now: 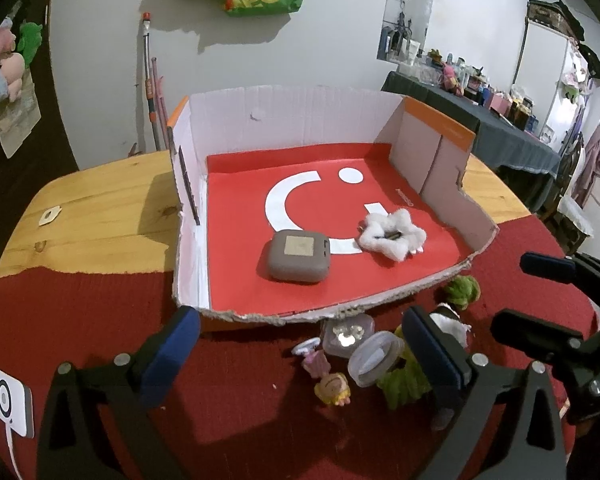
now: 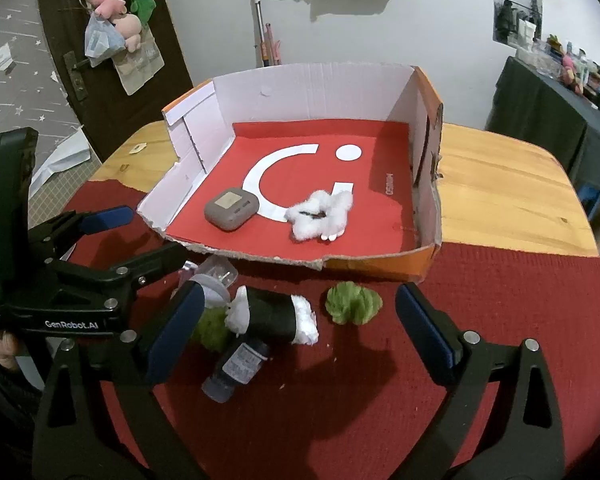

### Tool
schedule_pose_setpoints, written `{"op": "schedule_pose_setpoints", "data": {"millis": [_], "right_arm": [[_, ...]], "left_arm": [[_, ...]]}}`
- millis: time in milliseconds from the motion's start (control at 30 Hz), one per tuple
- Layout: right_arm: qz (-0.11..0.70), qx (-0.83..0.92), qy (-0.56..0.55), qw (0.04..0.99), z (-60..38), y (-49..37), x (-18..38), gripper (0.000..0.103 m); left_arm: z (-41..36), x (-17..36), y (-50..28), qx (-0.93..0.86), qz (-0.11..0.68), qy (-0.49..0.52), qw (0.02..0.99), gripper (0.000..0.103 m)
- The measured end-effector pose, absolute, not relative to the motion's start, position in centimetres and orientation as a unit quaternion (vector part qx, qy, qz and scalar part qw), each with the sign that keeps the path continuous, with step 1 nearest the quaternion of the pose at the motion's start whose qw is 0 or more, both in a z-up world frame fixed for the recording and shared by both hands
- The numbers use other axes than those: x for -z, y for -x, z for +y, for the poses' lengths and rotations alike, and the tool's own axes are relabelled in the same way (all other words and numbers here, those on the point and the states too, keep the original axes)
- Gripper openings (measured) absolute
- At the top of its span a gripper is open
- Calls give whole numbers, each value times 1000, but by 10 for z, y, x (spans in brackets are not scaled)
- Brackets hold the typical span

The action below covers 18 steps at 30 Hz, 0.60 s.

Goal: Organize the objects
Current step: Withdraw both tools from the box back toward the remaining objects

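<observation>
A: How do the 2 grippers stand?

B: The left gripper [image 1: 300, 360] has its jaws spread wide and grips nothing; its blue pads hang over the red cloth [image 1: 100, 320], just in front of the box. The right gripper [image 2: 296, 332] is also wide open and empty.

A: Where is the box?

B: The cardboard box [image 2: 320, 80] sits on the wooden table [image 2: 500, 192], its torn front edge at the cloth. Its floor is red with a white logo.

A: What lies inside?

B: 2 things: a grey case [image 2: 231, 209] toward the left and a white fluffy item [image 2: 320, 216] just beside it on the right, apart from each other.

A: And outside?

B: In front of the box, on the cloth, lies a cluster: a black roll with white fluffy ends [image 2: 276, 316], a green fuzzy piece [image 2: 352, 302] near it, a small dark bottle [image 2: 236, 372] lying on its side, a clear round container [image 1: 374, 360], a clear lidded box [image 1: 346, 336] and a small doll figure [image 1: 332, 388].
</observation>
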State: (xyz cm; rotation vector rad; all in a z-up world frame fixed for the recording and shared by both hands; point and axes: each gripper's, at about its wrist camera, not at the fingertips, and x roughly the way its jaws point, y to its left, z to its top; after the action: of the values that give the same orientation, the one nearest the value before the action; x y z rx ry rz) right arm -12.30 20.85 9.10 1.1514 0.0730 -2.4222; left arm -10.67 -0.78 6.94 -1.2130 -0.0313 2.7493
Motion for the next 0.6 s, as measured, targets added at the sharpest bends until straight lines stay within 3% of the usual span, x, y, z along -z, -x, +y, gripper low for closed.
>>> {"op": "schedule_pose_setpoints", "data": {"millis": [600], "right_arm": [[23, 877, -423, 228, 210, 97, -80, 98]], "left_arm": [[-7, -62, 85, -911, -16, 406, 69, 103]]}}
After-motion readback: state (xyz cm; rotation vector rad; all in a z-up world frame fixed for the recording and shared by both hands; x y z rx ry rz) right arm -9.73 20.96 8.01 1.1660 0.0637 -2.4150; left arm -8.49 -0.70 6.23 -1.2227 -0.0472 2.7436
